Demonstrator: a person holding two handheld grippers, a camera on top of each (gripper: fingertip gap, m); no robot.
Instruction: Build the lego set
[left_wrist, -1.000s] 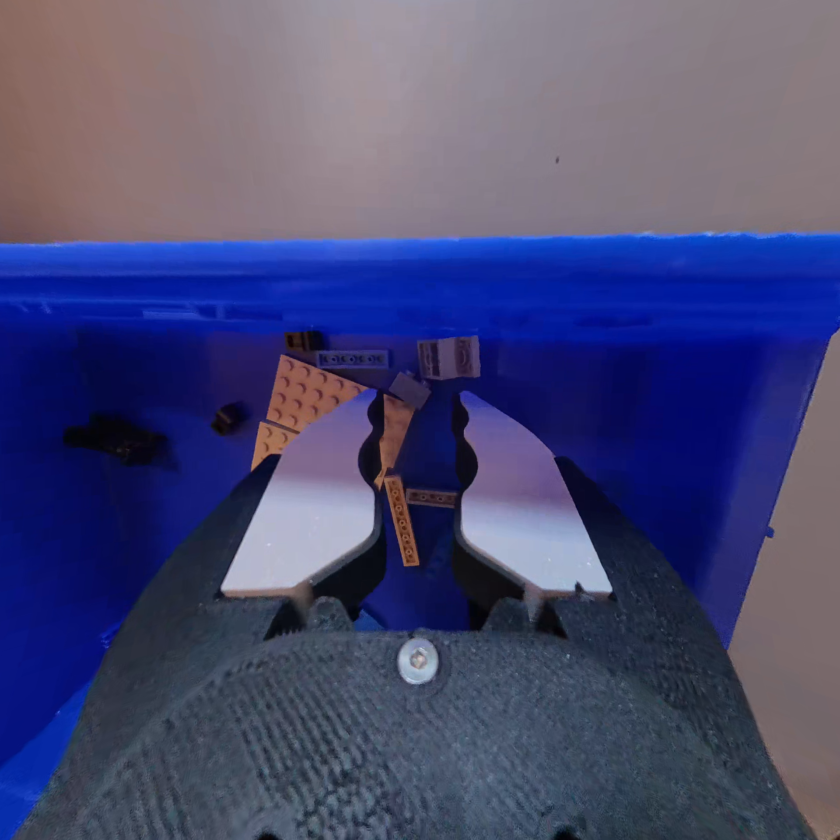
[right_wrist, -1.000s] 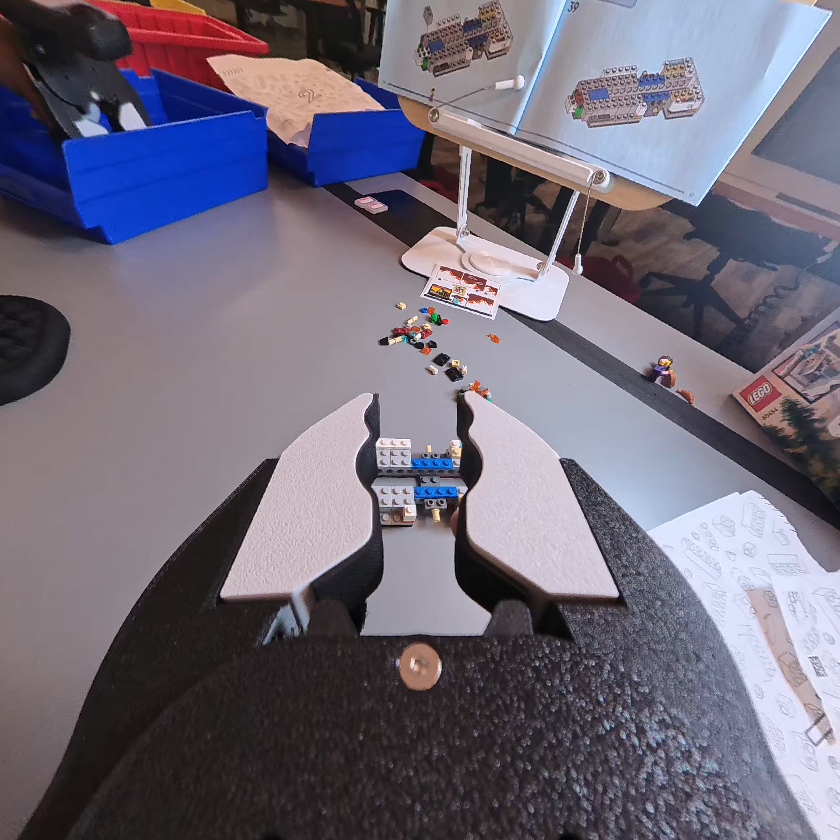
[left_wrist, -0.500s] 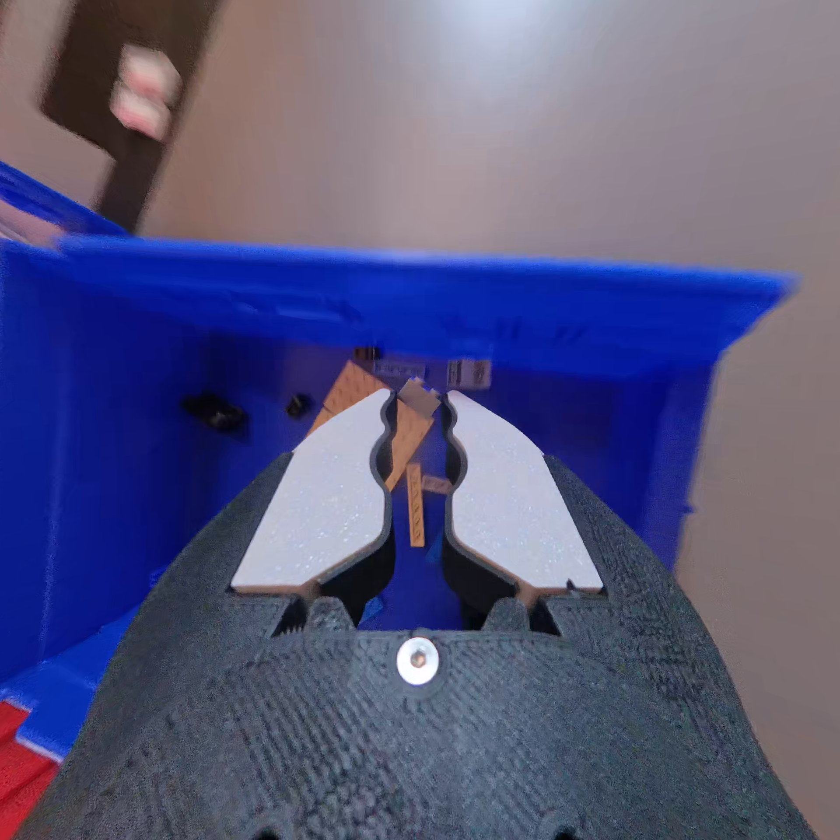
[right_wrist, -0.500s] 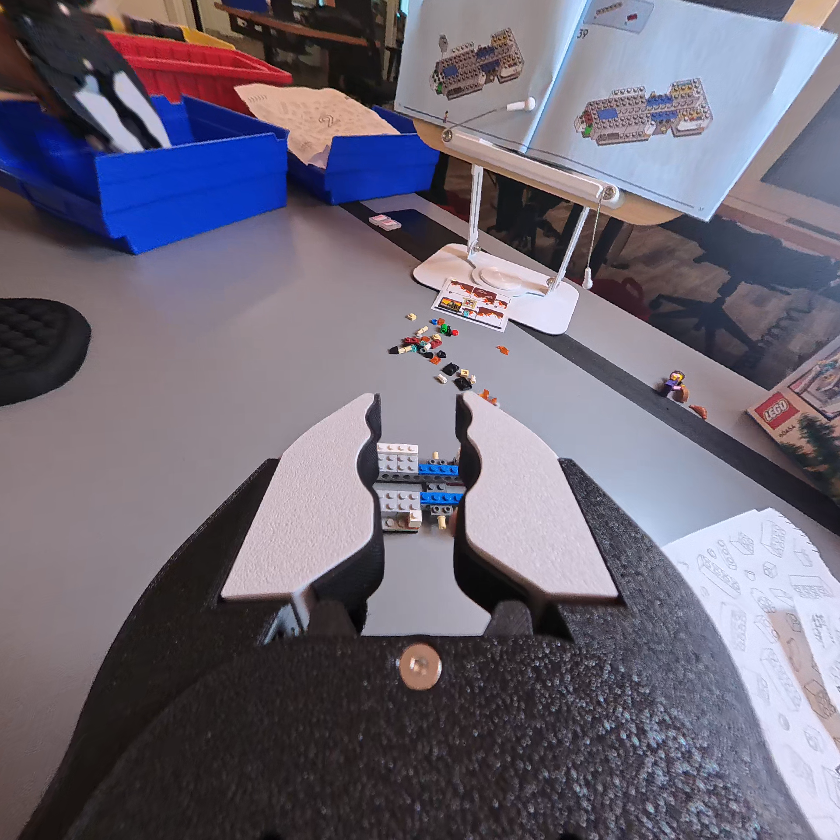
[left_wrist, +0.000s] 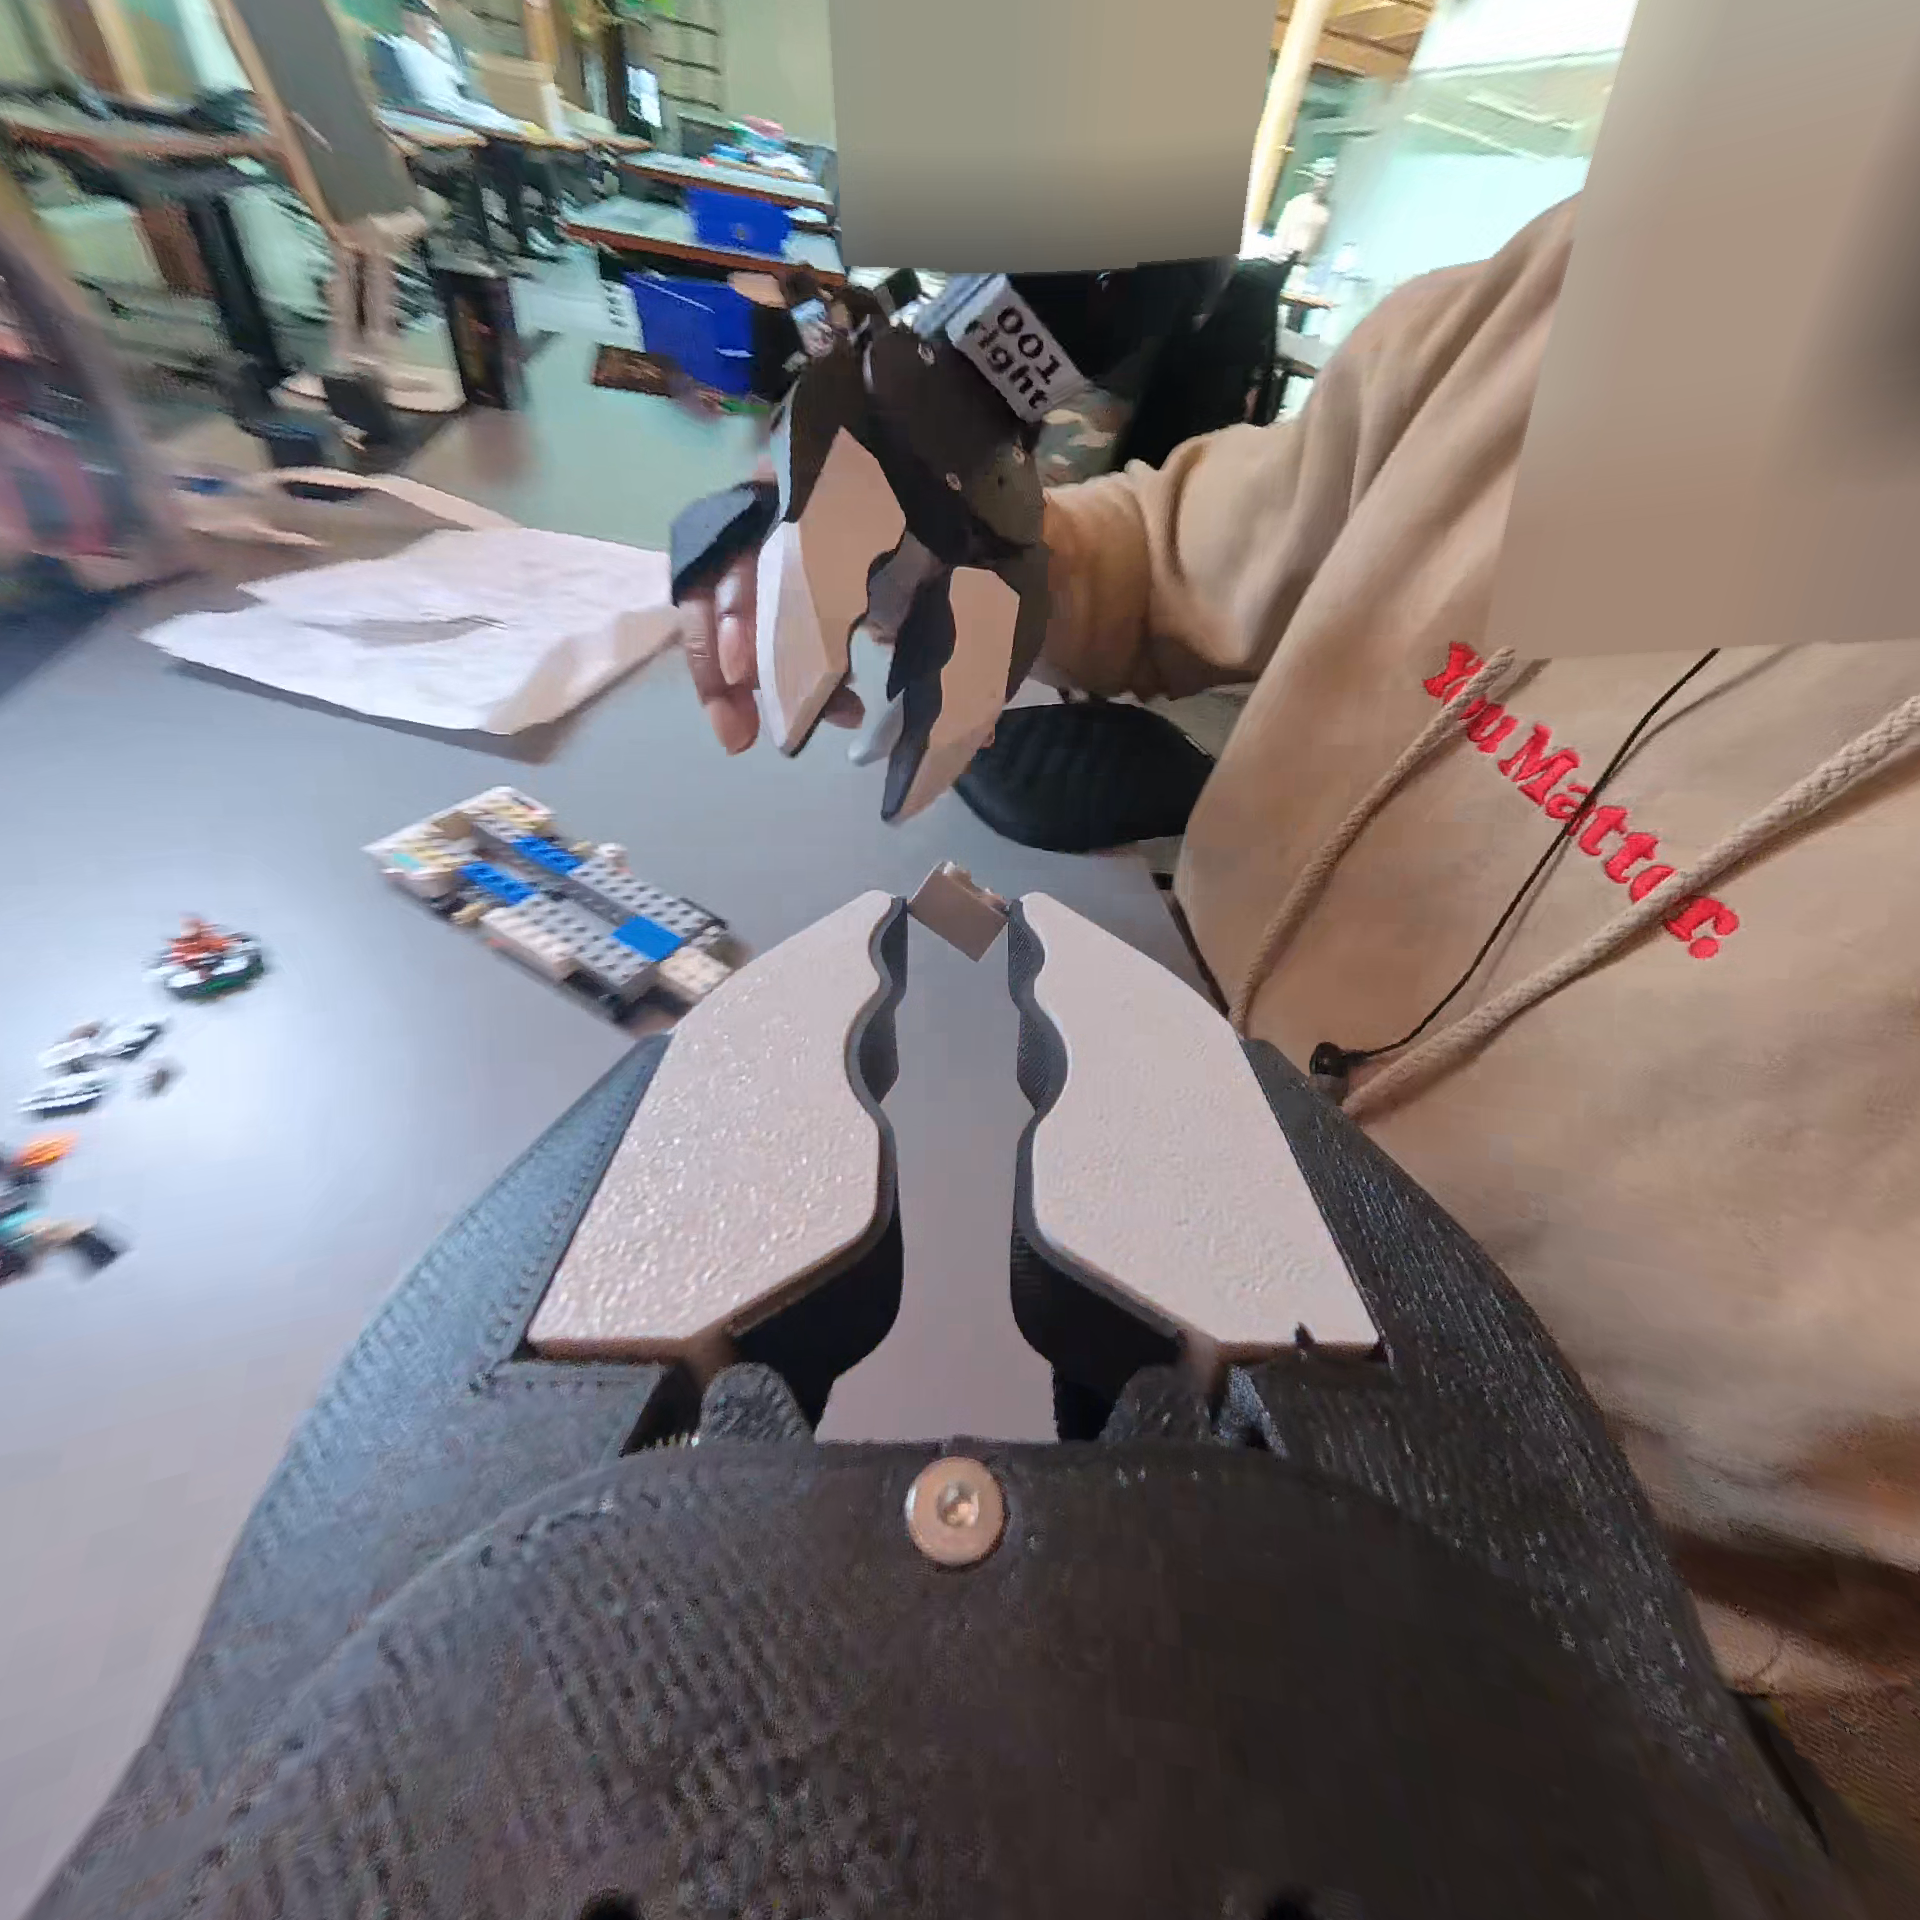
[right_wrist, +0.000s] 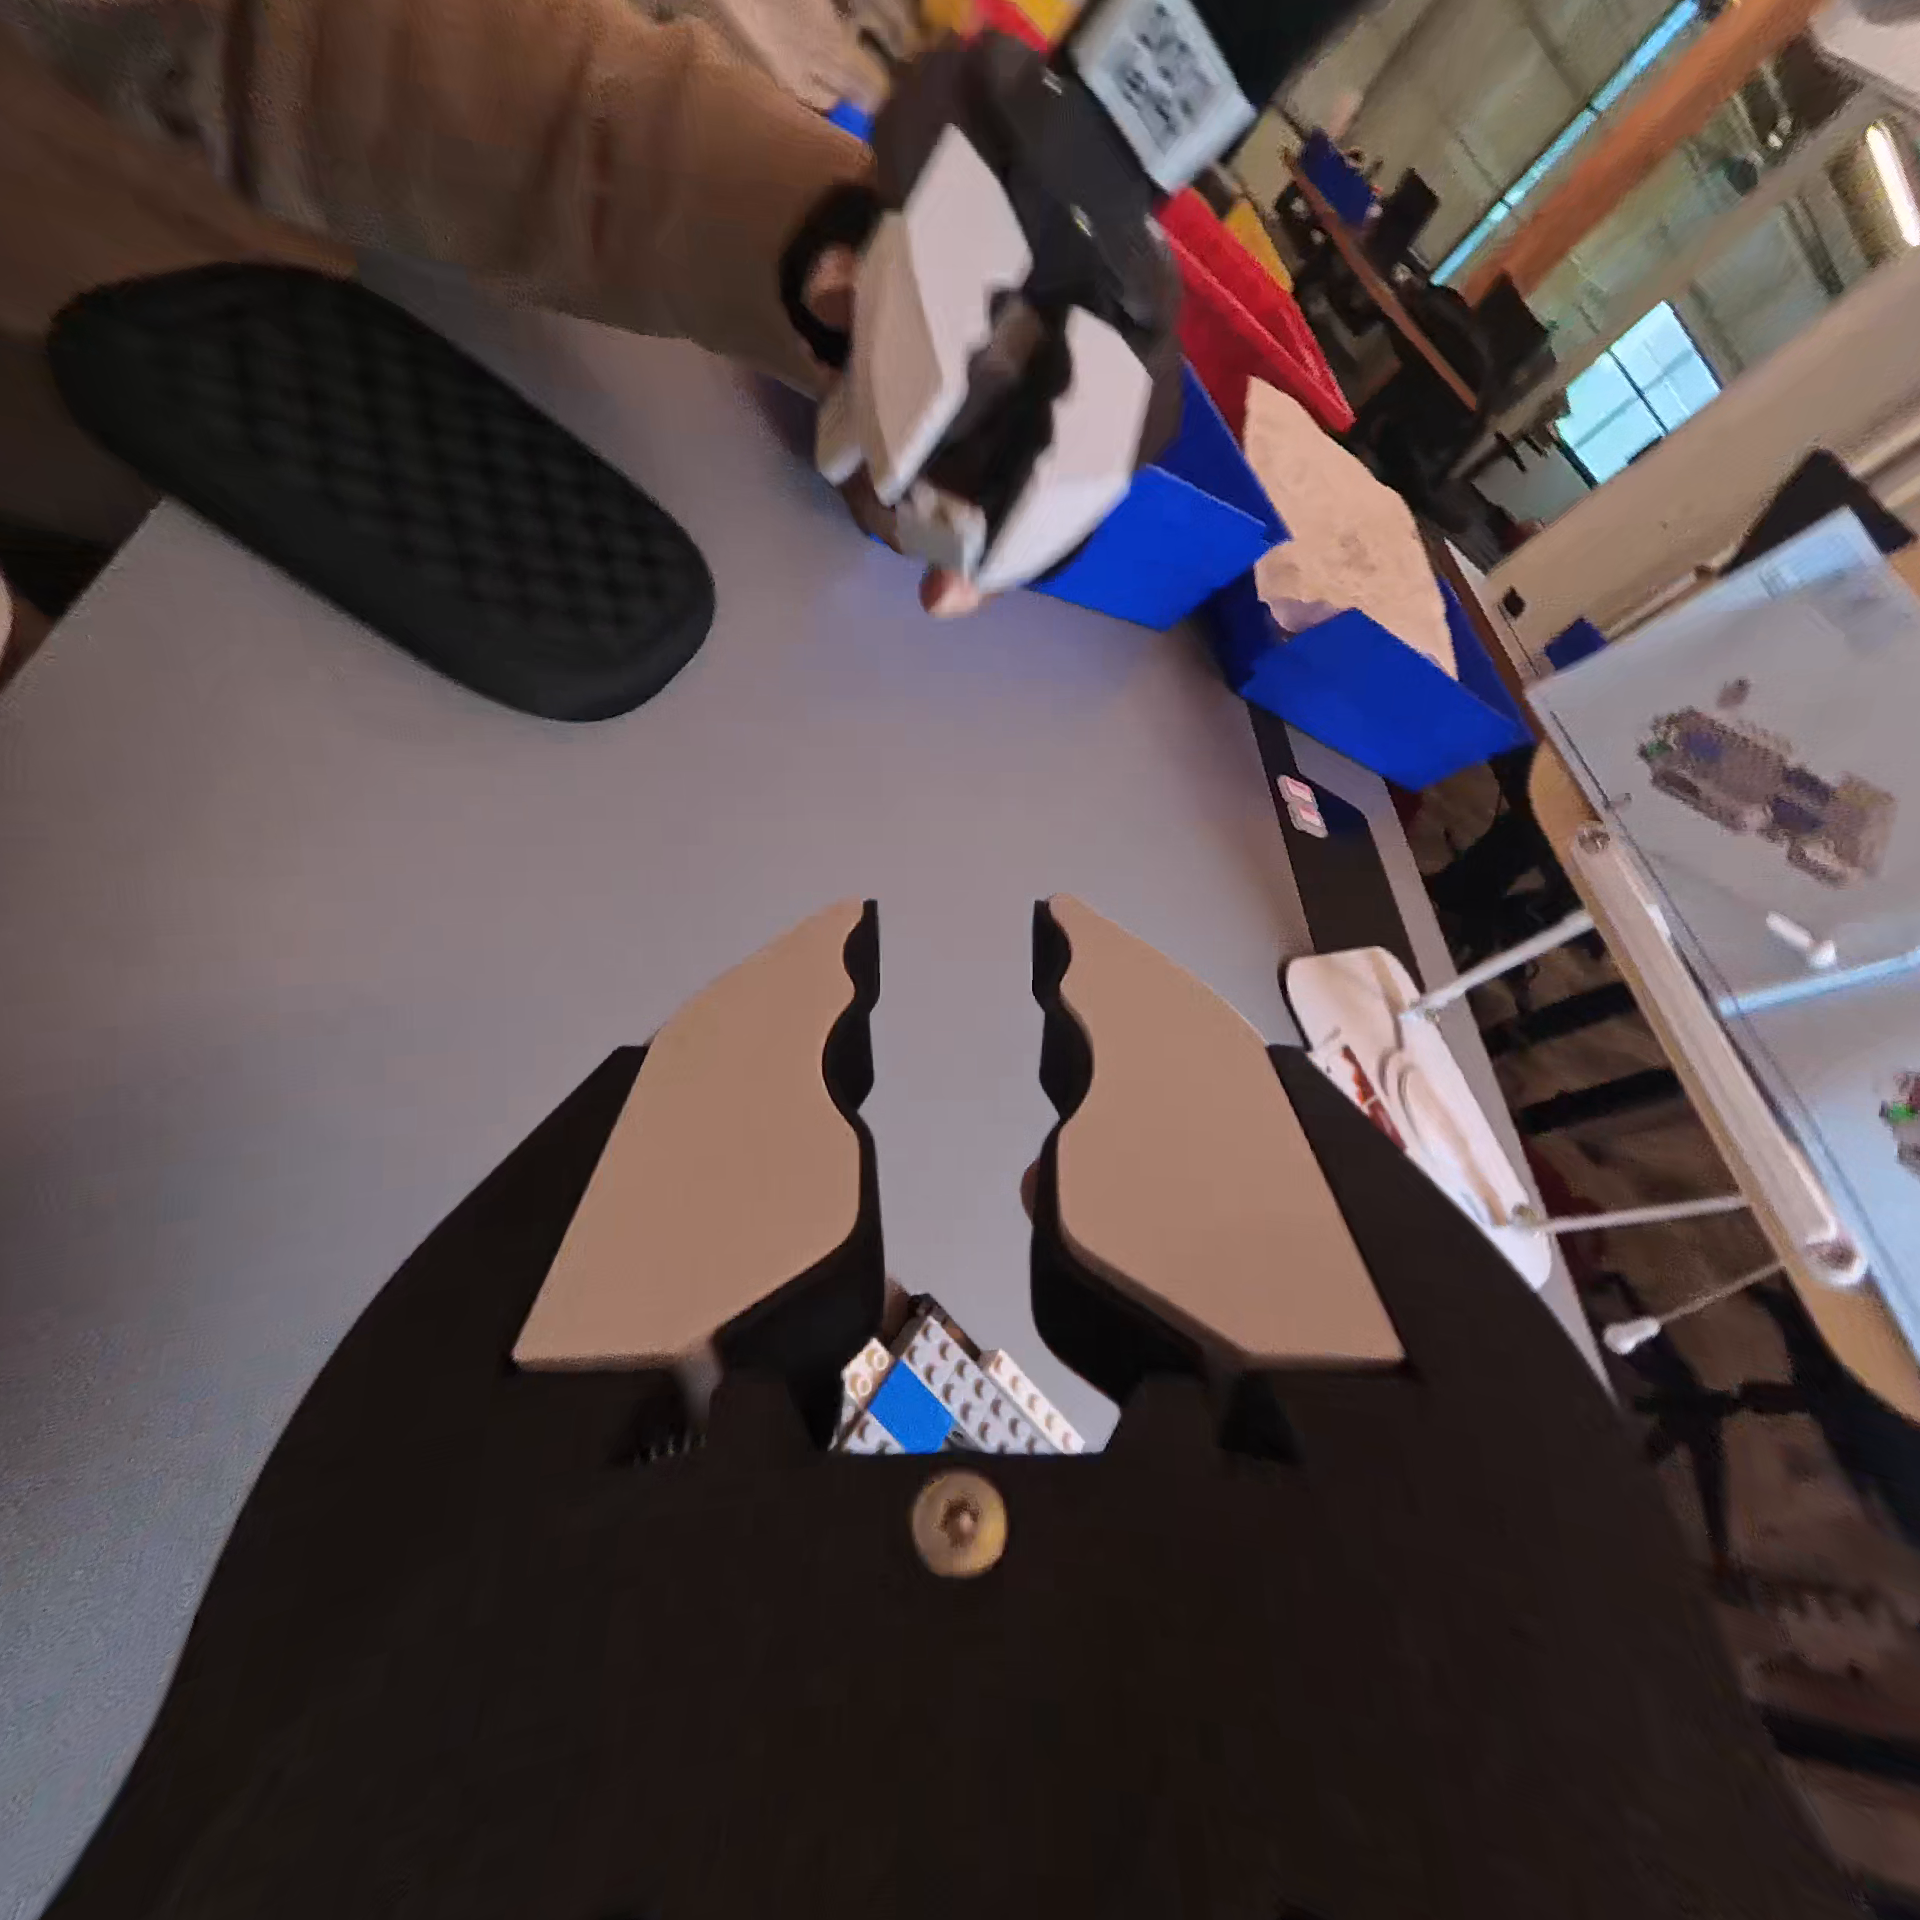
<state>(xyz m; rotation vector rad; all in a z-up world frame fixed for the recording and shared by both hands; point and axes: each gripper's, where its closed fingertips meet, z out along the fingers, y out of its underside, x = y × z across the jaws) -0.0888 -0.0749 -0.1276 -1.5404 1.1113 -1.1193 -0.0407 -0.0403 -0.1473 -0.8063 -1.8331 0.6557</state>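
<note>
Daylight is pouring from windows (right_wrist: 1631, 395) at two o'clock; backgrounds are smearing with motion blur, edges are bending, and the counter (right_wrist: 520, 935) is glowing softly.

A small grey-tan brick (left_wrist: 958, 914), hue perhaps skewed by light, is showing between pale speckled fingers (left_wrist: 748, 1122); grey, white and blue plates are making up the model (left_wrist: 561, 904) on the grey worktop (left_wrist: 312, 1039), near blue bins (right_wrist: 1371, 675) and a black dimpled pad (right_wrist: 364, 488)

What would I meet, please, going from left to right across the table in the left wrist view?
Scattered small bricks → flat grey-and-blue brick model → small grey brick pinched at the left gripper's tips → black oval pad → person's tan hoodie.
</note>
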